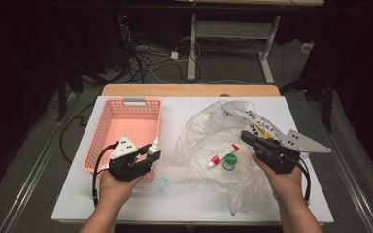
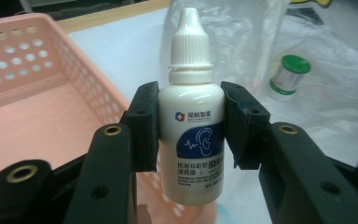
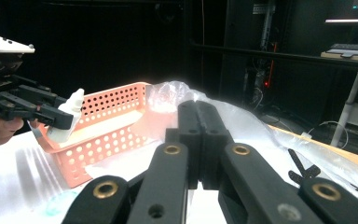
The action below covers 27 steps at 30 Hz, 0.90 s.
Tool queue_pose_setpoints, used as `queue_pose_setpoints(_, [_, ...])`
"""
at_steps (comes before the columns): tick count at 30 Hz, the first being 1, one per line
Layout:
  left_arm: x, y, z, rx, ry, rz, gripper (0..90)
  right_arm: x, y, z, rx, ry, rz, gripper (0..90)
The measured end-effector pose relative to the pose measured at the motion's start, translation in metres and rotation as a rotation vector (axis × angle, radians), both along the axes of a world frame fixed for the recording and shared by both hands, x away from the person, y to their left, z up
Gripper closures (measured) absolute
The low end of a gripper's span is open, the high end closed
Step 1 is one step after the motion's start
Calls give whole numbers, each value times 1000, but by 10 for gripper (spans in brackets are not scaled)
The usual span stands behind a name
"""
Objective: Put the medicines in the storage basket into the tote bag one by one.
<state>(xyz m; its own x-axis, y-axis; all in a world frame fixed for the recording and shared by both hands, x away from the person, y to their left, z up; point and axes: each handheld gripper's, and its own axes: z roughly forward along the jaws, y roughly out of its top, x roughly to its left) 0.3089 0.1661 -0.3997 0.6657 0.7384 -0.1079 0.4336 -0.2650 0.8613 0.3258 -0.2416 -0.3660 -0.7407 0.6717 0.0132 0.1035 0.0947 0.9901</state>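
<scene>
Got a pink perforated basket [image 1: 108, 127] on the far left of the table, and my left gripper [image 2: 190, 123] is clamped on a small white dropper bottle [image 2: 192, 121] right over its near right corner. The bottle's upright: ribbed white cap with a pointed tip, rounded shoulders, dark blue label with an ear drawing. Further right, a crumpled clear plastic bag [image 1: 209, 131] with a red-and-white tube [image 1: 222, 156] and a green-capped little jar [image 1: 229, 161] on it. My right gripper [image 3: 199, 140] hangs there with jaws pressed together, holding nothing.
</scene>
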Motion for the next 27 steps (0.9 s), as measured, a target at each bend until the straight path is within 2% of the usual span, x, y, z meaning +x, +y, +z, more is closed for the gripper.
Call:
queue_pose_setpoints(5, [-6,-18,-2,-2,6,-55,582,0,0,1,-2,-9,4,900])
queue_pose_setpoints(15, [-12,-60,-10,47,18,-166,581,-1,-1,1,1,-9,1,900])
queue_pose_setpoints(21, [-8,-87,-16,63,39,-207,581,0,-2,1,4,-8,-3,900])
queue_pose_setpoints(27, [2,-114,-19,48,47,-228,581,0,0,-1,2,2,-2,900])
